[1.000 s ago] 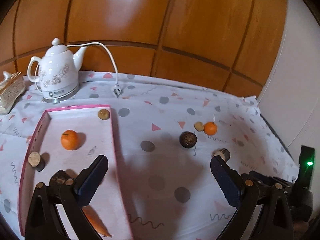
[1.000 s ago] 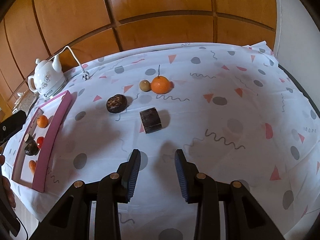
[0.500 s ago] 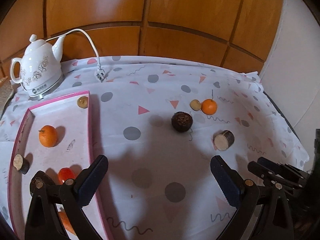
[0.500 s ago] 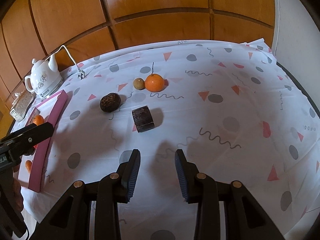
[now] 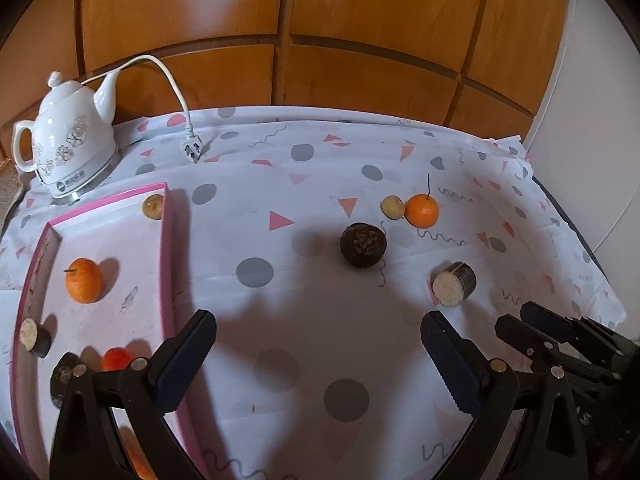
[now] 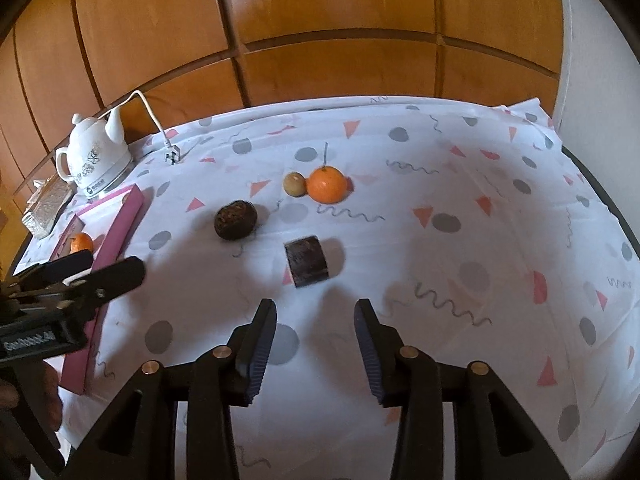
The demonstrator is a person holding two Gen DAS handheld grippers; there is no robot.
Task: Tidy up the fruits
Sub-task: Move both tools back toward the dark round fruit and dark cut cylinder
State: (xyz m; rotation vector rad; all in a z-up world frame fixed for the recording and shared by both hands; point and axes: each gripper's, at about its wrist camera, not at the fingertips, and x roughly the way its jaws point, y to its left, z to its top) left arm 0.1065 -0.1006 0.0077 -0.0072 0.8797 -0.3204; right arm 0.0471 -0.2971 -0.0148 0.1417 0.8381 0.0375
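1. Left wrist view: my left gripper (image 5: 316,354) has its fingers spread wide, holding nothing, hovering over the table (image 5: 280,312) just right of the pink tray (image 5: 166,264).
2. Tray holds an orange (image 5: 84,280), a small tan fruit (image 5: 153,206) in the far corner, a cut log piece (image 5: 34,336), a red fruit (image 5: 116,359) and a dark piece (image 5: 64,376) partly hidden by my finger; something orange lower down, can't tell what.
3. Right wrist view: right gripper (image 6: 316,354) also has its fingers apart and empty, pointed at the dark log piece (image 6: 306,261) just ahead.
4. Left on the cloth: log piece, dark round fruit (image 6: 235,220), stemmed orange (image 6: 326,184) touching a small tan fruit (image 6: 295,184).
5. My read: roughly half done, four items to move into the tray. Log piece looks like the next pick for the right side.
6. Kettle (image 5: 66,146) and plug (image 5: 191,148) sit behind the tray, out of the way.
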